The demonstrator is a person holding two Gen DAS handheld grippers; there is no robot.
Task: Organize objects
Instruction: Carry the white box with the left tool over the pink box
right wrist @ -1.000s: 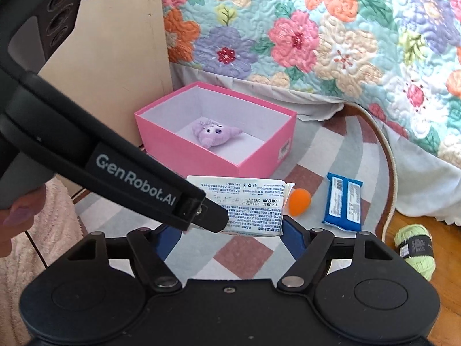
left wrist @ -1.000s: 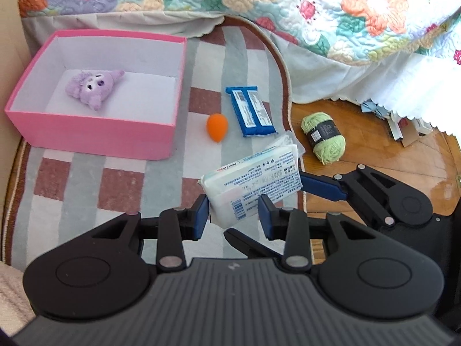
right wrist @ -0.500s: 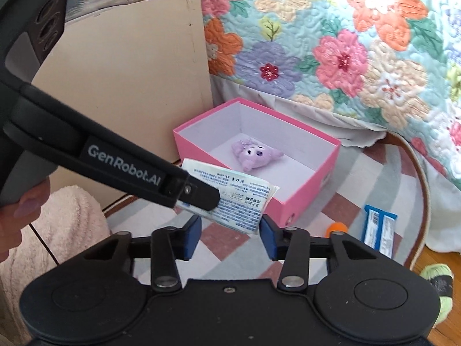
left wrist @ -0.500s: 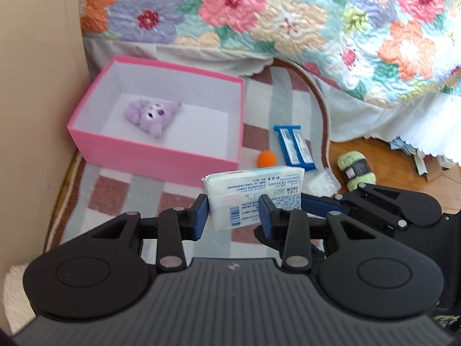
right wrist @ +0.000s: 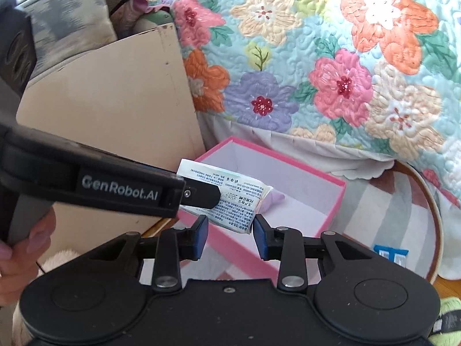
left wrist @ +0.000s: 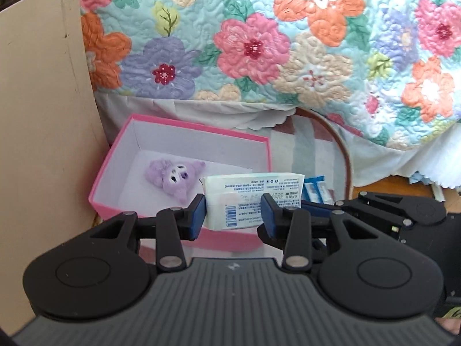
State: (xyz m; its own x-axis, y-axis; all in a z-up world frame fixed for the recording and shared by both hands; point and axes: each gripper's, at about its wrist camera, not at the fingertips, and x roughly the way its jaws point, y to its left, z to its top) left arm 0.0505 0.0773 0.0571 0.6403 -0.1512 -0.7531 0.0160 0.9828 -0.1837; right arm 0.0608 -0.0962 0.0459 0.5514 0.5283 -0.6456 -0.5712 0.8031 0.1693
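Observation:
My left gripper (left wrist: 232, 212) is shut on a white tissue pack (left wrist: 253, 196) with printed text and holds it above the near wall of the pink box (left wrist: 184, 236). A purple plush toy (left wrist: 173, 178) lies inside the box. In the right wrist view the tissue pack (right wrist: 227, 199) hangs over the pink box (right wrist: 334, 201) from the left gripper's finger. My right gripper (right wrist: 229, 235) is open and empty just below and beside the pack. A blue snack packet (left wrist: 315, 190) lies right of the box, also in the right wrist view (right wrist: 390, 255).
A striped rug (left wrist: 314, 150) lies under the box. A floral quilt (left wrist: 259, 43) hangs behind. A beige board (left wrist: 43, 115) stands left of the box. A green yarn ball (right wrist: 445, 317) shows at the lower right.
My left gripper has lifted the tissue pack off the rug and carried it leftward to above the pink box. My right gripper has followed alongside and narrowed its jaws.

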